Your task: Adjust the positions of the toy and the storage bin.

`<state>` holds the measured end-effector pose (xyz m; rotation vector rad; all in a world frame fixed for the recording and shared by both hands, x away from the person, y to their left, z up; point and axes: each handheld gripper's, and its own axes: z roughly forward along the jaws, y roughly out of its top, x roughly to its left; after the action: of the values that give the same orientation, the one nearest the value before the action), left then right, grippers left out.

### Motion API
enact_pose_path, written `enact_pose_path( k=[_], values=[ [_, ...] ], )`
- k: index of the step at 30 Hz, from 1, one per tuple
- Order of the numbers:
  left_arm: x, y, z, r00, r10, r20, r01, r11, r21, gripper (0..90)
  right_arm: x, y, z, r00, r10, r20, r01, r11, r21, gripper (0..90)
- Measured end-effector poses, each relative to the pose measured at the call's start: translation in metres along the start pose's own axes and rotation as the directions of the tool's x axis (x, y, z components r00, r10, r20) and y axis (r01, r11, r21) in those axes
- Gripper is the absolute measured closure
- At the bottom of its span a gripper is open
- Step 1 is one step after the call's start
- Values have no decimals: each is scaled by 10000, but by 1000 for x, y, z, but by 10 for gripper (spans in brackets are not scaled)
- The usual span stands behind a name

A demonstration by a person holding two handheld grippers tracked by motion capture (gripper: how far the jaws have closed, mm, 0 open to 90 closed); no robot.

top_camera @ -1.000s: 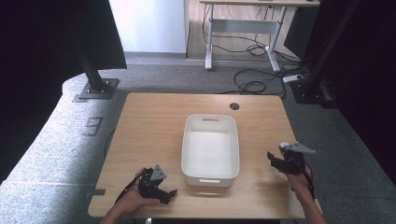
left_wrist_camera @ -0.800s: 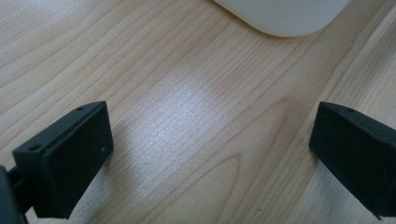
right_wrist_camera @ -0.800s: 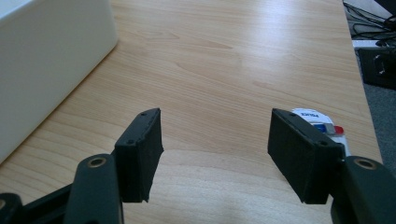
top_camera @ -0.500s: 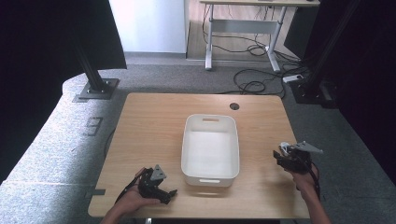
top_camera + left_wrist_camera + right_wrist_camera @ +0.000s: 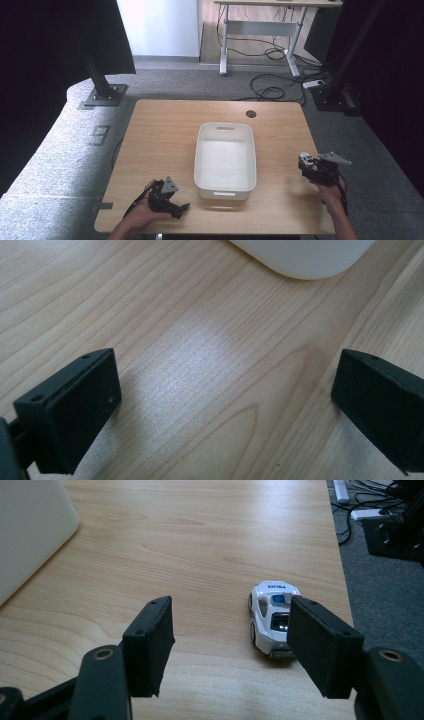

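Low at right of the high view, the right gripper [image 5: 227, 645] hovers with jaws apart over a toy police car [image 5: 272, 617], not yet grasped. Next, likely centre it, then clamp. Left gripper [image 5: 220, 410] rests unclenched beside the white bin [image 5: 225, 157].

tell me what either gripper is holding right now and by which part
Nothing is held. The right gripper has open jaws, the toy police car beside one. The left gripper is open over bare table.

Your left hand-held gripper [image 5: 181, 206] sits low at the near left, its jaws spread wide with nothing between them. Your right hand-held gripper [image 5: 306, 162] is out at the far right, forearm reaching forward, jaws parted and gripping nothing.
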<state>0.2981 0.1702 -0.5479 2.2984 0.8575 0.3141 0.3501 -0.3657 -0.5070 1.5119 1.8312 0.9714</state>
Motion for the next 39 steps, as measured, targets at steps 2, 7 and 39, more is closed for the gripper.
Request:
enact_pose_path(
  k=[2,7,39],
  values=[
    [0,0,0,10000,1,3,-1,10000,-1,0,-1,-1,1,10000,-16,52,16,10000,25,348],
    [0,0,0,10000,2,3,-2,10000,-4,0,-2,-2,3,9996,-97,248,96,9999,50,349],
    [0,0,0,10000,3,4,-3,10000,-6,0,-19,-3,21,9973,248,695,-276,9988,403,353]
  ],
)
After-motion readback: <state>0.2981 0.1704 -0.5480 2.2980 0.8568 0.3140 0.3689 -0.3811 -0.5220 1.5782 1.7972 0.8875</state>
